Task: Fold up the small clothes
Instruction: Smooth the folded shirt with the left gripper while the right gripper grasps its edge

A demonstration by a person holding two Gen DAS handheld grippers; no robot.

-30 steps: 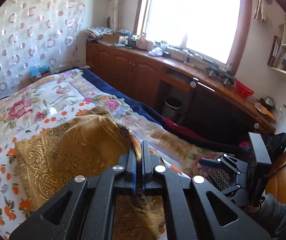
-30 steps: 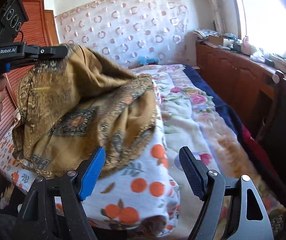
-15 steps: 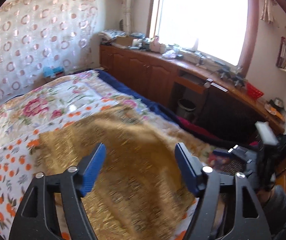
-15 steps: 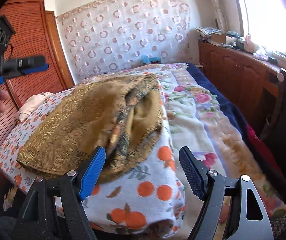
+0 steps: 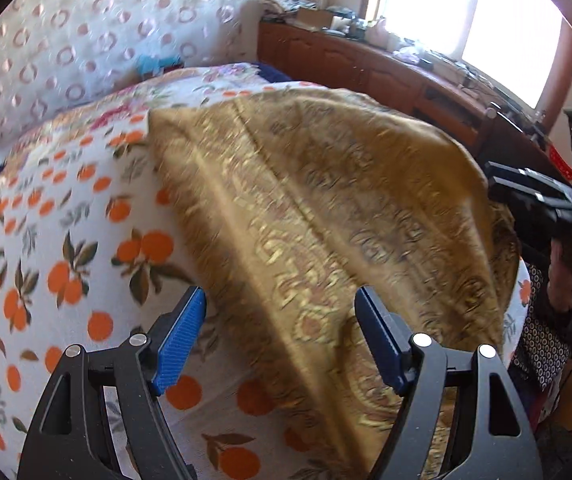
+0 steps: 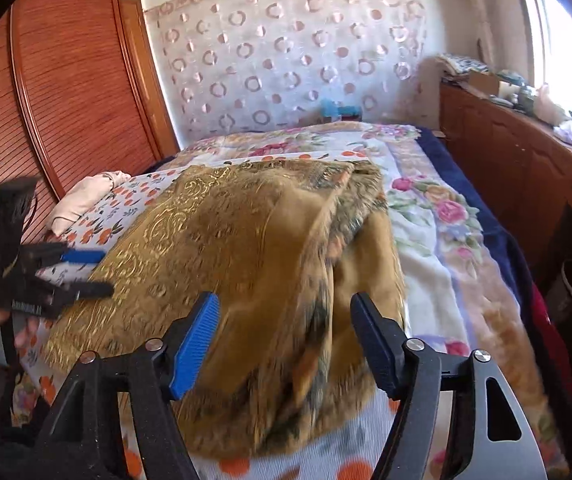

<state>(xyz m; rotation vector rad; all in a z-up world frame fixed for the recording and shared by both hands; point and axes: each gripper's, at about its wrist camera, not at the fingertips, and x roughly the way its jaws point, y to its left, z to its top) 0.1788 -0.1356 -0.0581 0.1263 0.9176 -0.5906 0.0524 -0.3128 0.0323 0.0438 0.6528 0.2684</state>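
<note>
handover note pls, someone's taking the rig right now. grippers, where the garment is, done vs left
Left gripper: jaws open, holding nothing, over the near left edge of the gold patterned garment.
Right gripper: jaws open, empty, over the bunched near right part of the garment.
Garment lies on the orange-print sheet on the bed, folded over itself; left side flat, right side lumpy with layered edges showing.
A cream cloth sits at the far left by the wardrobe, untouched.
Done: rough first fold, by the look of it.
Left: probably tidy the right side and fold again.
</note>
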